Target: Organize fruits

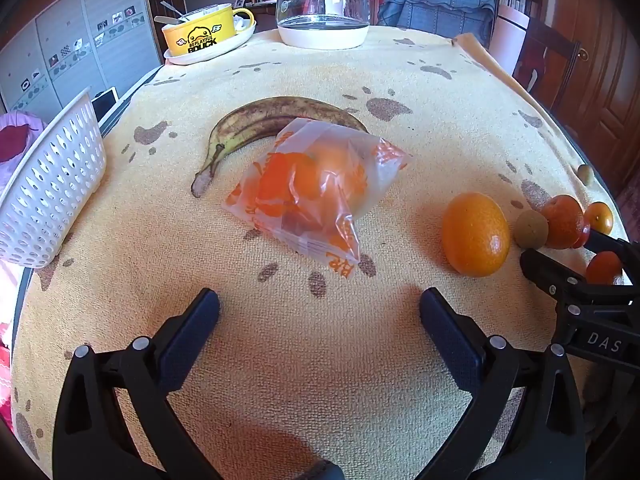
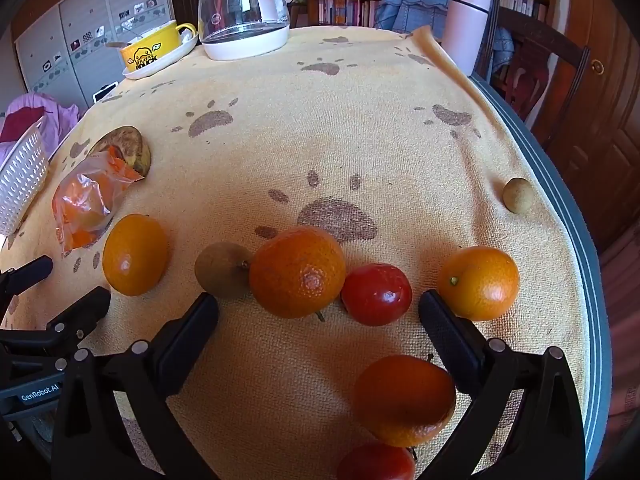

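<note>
My left gripper point(image 1: 319, 300) stands open over the yellow towel, just short of a plastic bag of orange fruit point(image 1: 316, 190). Behind the bag lies a brown-spotted banana point(image 1: 264, 120). An orange point(image 1: 476, 234) sits to the right. My right gripper point(image 2: 318, 306) is open too, with a large orange point(image 2: 298, 272) and a red tomato point(image 2: 376, 294) just ahead of its fingertips. Beside them are a brown round fruit point(image 2: 222, 270), a small orange point(image 2: 478, 282) and another orange point(image 2: 134, 254). Low between the right fingers lies an orange point(image 2: 404, 398) with a red fruit point(image 2: 376, 462) below it.
A white perforated basket point(image 1: 48, 184) stands at the table's left edge. A yellow duck bowl on a plate point(image 1: 204, 34) and a glass kettle point(image 1: 322, 4) stand at the back. A small brown fruit point(image 2: 517, 195) lies near the right table edge point(image 2: 576, 216). A chair stands beyond.
</note>
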Demonstrator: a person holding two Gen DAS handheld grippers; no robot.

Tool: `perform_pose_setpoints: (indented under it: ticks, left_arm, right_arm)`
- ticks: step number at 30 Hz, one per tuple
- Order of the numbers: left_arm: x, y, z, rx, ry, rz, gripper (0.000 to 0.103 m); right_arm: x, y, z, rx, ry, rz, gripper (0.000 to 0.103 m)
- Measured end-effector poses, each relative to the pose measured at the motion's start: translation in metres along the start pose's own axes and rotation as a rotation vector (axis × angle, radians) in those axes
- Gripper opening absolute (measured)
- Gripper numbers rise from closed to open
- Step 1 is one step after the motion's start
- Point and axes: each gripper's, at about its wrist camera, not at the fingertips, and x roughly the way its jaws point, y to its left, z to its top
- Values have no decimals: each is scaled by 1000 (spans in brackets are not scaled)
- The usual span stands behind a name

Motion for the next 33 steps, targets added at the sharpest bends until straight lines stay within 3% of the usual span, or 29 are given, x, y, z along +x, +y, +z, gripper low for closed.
perform_pose_setpoints:
  ticks: [13,24,33]
  left_arm:
    - [0,0,0,-1,-1,-1,101]
    - [2,-1,1,4,0,6,101]
    - [-13,7,1,-31,-39,22,101]
  right_arm:
    - [1,1,0,6,-5,11,98]
    - [-23,-18,-5,91,-90,133,98]
    - [-41,-29,-10,116,-148,171,98]
